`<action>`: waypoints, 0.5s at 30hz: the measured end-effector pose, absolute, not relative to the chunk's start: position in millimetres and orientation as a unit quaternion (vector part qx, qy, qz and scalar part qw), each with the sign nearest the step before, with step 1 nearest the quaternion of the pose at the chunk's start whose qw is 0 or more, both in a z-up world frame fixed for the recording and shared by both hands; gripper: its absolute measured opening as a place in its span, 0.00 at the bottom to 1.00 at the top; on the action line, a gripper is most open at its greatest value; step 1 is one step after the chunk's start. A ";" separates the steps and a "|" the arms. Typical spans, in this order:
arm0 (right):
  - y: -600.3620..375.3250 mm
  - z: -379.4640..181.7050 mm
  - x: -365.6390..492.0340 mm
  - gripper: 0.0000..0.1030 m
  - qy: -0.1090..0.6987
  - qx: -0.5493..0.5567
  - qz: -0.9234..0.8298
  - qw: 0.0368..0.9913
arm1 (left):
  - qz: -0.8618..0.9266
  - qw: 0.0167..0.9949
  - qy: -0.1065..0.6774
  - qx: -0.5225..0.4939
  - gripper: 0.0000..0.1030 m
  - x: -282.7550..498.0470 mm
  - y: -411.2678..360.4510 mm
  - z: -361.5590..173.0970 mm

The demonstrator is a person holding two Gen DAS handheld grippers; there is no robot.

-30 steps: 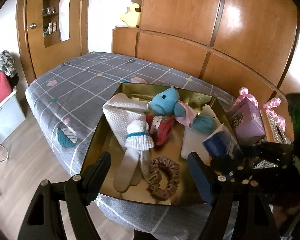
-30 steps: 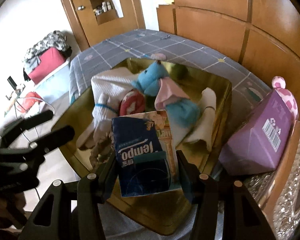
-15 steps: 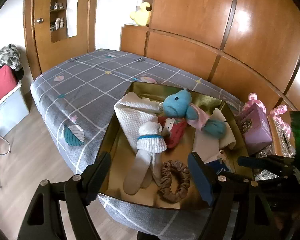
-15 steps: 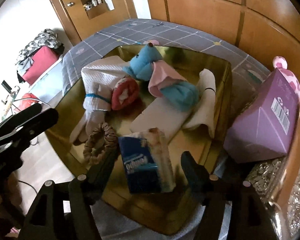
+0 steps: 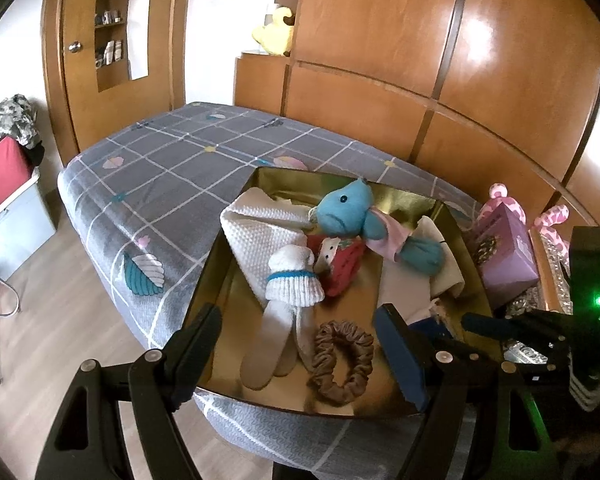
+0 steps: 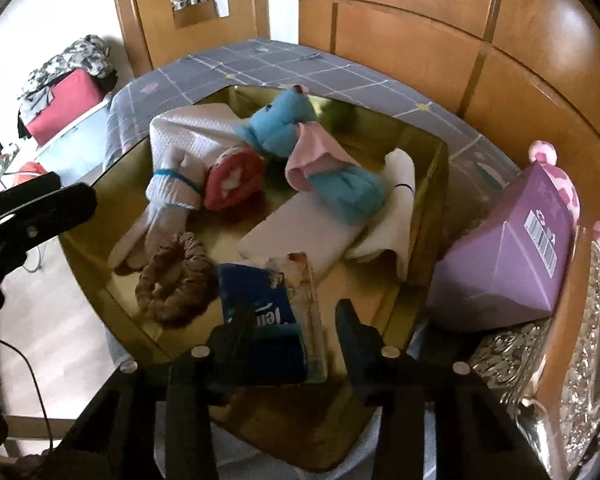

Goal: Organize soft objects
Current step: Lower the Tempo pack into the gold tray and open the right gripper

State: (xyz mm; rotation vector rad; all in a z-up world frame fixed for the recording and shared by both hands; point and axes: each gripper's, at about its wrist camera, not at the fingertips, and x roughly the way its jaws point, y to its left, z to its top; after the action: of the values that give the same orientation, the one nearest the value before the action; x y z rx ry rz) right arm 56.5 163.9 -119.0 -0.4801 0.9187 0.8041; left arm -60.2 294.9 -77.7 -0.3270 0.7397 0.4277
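Observation:
A gold tray (image 5: 210,268) (image 6: 430,200) lies on the bed. In it are a white towel (image 5: 256,232), a blue plush (image 5: 340,212) (image 6: 284,124), a red strawberry plush (image 5: 346,264), a white sock (image 5: 292,280) (image 6: 172,192), a brown scrunchie (image 5: 342,360) (image 6: 172,284) and a folded white cloth (image 6: 300,236). A blue tissue pack (image 6: 260,300) rests at the tray's near edge. My right gripper (image 6: 294,332) hovers over it with its jaws closing; the pack sits between them and the right pad stays clear of it. My left gripper (image 5: 296,350) is open and empty above the near rim.
A purple box (image 5: 504,256) (image 6: 512,256) and a silver ornate box (image 6: 588,344) stand right of the tray against the wooden wall panels (image 5: 420,80). The grey checked bedcover (image 5: 172,168) stretches to the left and back. A red bin (image 5: 0,172) stands on the floor.
My right gripper lowered the tissue pack into the tray, spread its jaws and let it go; the jaws have since narrowed. The left gripper kept still.

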 end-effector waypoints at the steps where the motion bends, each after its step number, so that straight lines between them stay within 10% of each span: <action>1: 163.7 -118.8 57.2 0.40 0.424 -0.225 0.367 0.797 | 0.206 0.898 0.356 -0.157 0.77 -60.7 294.3 -76.8; 15: 140.9 -92.4 49.0 0.43 0.400 -0.182 0.367 0.820 | 0.192 0.902 0.357 -0.146 0.78 -59.1 282.1 -76.6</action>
State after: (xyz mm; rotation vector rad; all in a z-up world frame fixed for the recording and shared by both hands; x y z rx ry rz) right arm 49.0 140.9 -92.5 -0.3878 0.8521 0.7819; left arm -59.1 282.1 -76.6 -0.3020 0.7382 0.3963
